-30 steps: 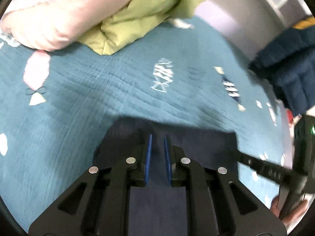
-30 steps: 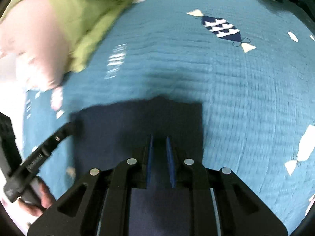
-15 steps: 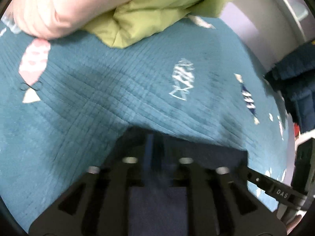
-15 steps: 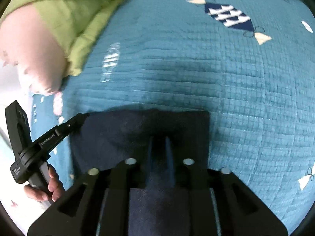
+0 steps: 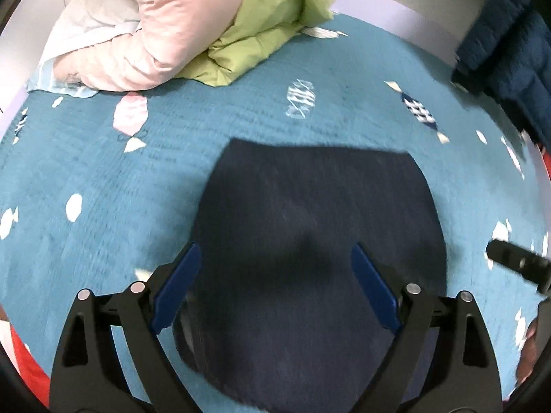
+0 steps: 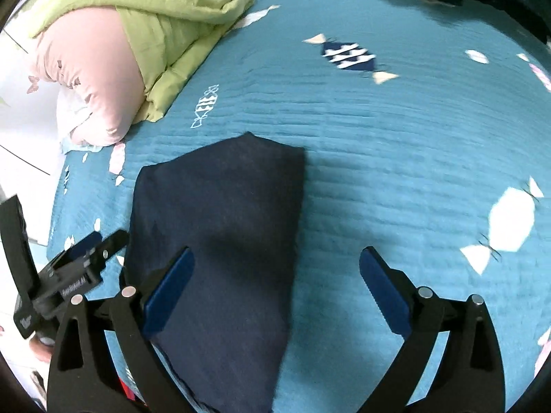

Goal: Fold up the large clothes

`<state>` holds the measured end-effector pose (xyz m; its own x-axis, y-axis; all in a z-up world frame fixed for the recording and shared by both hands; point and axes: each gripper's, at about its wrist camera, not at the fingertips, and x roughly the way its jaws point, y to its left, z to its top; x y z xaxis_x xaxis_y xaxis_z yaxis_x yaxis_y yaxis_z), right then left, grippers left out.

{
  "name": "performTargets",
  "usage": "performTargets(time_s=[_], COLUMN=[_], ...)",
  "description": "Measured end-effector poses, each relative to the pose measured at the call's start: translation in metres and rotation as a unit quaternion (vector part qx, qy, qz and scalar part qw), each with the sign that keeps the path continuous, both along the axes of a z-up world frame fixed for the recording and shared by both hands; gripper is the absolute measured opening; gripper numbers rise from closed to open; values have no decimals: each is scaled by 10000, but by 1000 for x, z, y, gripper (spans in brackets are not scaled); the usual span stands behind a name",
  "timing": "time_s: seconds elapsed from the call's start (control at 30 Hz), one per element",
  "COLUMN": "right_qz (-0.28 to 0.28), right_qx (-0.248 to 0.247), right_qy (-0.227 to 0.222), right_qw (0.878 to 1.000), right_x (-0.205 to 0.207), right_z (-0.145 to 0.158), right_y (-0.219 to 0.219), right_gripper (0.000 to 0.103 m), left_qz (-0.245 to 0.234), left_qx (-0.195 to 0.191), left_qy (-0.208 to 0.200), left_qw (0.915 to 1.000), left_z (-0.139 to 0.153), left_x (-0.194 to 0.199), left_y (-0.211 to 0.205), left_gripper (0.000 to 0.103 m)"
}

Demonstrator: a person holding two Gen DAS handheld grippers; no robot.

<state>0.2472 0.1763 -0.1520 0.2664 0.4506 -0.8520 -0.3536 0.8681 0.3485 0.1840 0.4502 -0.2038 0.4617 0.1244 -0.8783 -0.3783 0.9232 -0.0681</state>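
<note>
Left gripper jaws wide, just opened, blue pads clear of cloth; folded dark navy garment lies flat on teal bedspread, centre to lower frame, beneath and between the pads. Pink quilt and green quilt upper left; right gripper tip at right edge.

Right wrist view: right gripper jaws wide, just opened, nothing gripped; garment lower left of centre, under left pad. Left gripper lower left, beside garment edge.
</note>
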Motion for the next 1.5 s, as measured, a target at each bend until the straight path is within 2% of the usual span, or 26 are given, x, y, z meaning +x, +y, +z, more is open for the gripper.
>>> performTargets(time_s=[0.17,0.3,0.53,0.7,0.8,0.97,1.2,1.5], right_qz=[-162,-317,-573,-678,-783,-1130,-1451,-1791], right_qx=[122,63,80,56,293,345,82,44], right_qy=[-356,-701,-1094,-1380,-1333,-1759,-2284,-2858], right_qw=[9992,9970,9923,9881,9875,9773,9627,9414], right_x=[-39,-71,-118,-145,-155,-175,-200,-230], right_z=[14,22,30,38,42,56,68,85], right_y=[-42,-76,-143,-188,-217,-258,-289,-313], right_gripper=[94,94,95,95,95,95,95,95], left_qz=[-111,-156,-123,-169,-229,-397,-700,-900], left_qx=[297,231,376,587,562,638,467,586], left_qy=[45,-64,-357,-564,-710,-889,-1041,-1281], left_qw=[9995,9996,9986,9965,9956,9932,9910,9859], left_z=[7,14,36,54,64,77,86,100], left_x=[-33,-59,-95,-115,-123,-132,-138,-145], left_y=[-50,-96,-170,-229,-261,-305,-346,-374], left_gripper=[90,90,90,90,90,90,90,90])
